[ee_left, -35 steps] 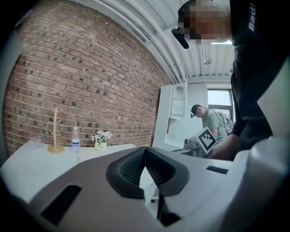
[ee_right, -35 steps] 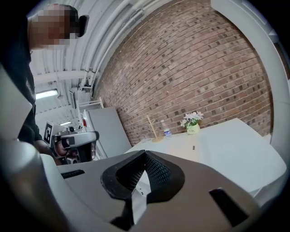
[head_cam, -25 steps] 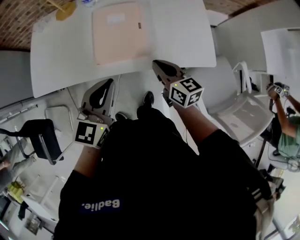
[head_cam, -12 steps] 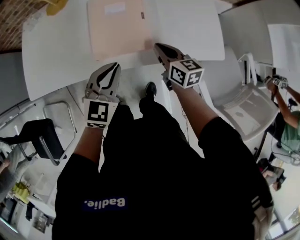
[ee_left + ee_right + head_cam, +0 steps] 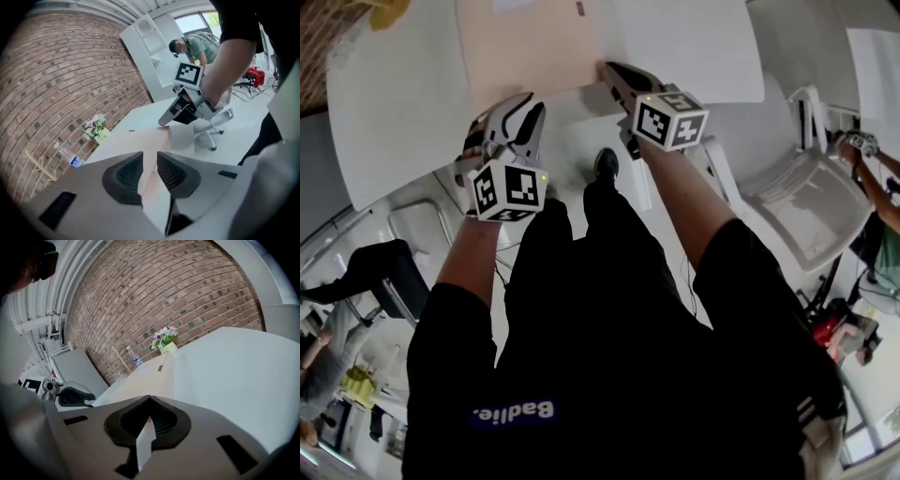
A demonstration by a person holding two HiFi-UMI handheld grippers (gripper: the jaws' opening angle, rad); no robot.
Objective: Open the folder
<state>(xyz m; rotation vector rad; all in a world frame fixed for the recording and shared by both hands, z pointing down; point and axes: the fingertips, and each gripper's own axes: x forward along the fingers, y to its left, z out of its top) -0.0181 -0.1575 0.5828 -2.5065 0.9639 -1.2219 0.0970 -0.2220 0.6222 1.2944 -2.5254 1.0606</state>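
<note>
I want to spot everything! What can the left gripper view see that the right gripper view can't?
Only the left gripper view: the right gripper, a person in green, a white chair. Only the right gripper view: a grey panel. Both: the pink folder, white table, flower pot, water bottle, brick wall.
</note>
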